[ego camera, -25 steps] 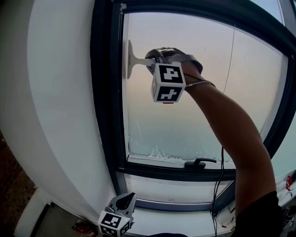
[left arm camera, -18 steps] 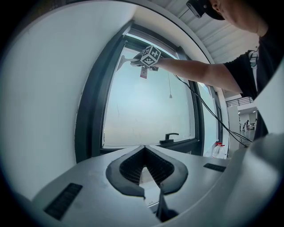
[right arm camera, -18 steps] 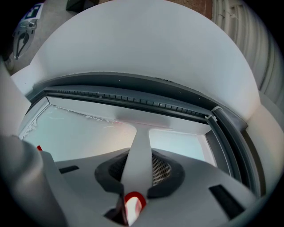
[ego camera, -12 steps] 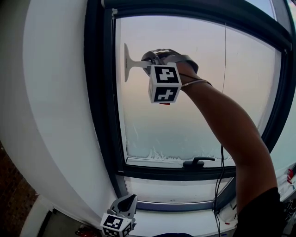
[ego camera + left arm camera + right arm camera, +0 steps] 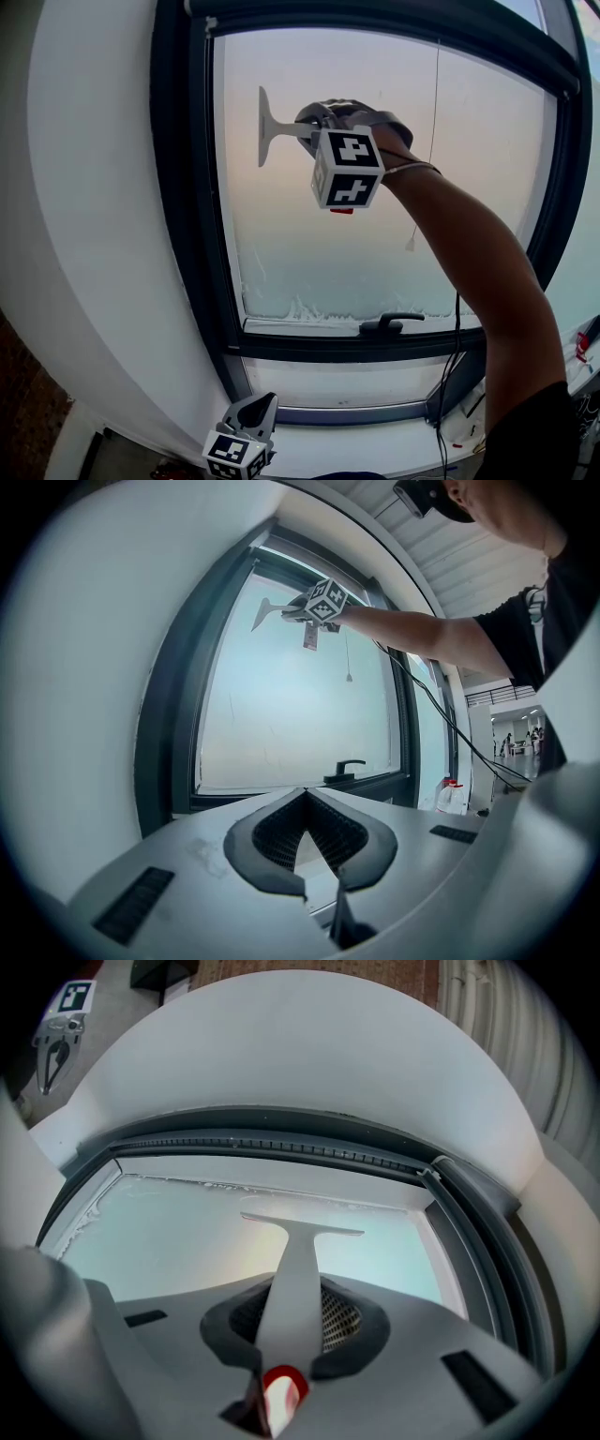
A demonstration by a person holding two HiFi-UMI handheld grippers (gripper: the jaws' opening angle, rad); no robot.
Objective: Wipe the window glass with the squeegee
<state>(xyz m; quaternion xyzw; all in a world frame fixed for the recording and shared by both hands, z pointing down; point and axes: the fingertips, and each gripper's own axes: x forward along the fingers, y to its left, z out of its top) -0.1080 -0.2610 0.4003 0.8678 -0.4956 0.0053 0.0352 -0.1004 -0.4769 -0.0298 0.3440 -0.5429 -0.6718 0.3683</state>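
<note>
A grey squeegee (image 5: 270,126) has its blade upright against the frosted window glass (image 5: 309,244), near the upper left of the pane. My right gripper (image 5: 313,126), with its marker cube below, is shut on the handle. In the right gripper view the handle (image 5: 294,1290) runs out between the jaws to the blade (image 5: 302,1224) on the glass. My left gripper (image 5: 257,407) hangs low beneath the sill, its jaws together with nothing in them. The left gripper view shows the squeegee (image 5: 270,612) high on the pane.
A dark frame (image 5: 192,234) surrounds the glass, with a black window handle (image 5: 386,324) at its bottom rail. Foamy residue (image 5: 309,307) lines the lower edge of the pane. A thin cord (image 5: 412,242) hangs at the right. A white curved wall (image 5: 94,234) stands left.
The squeegee and right gripper have slid to the right, away from the left frame. The left gripper has stayed low below the sill.
</note>
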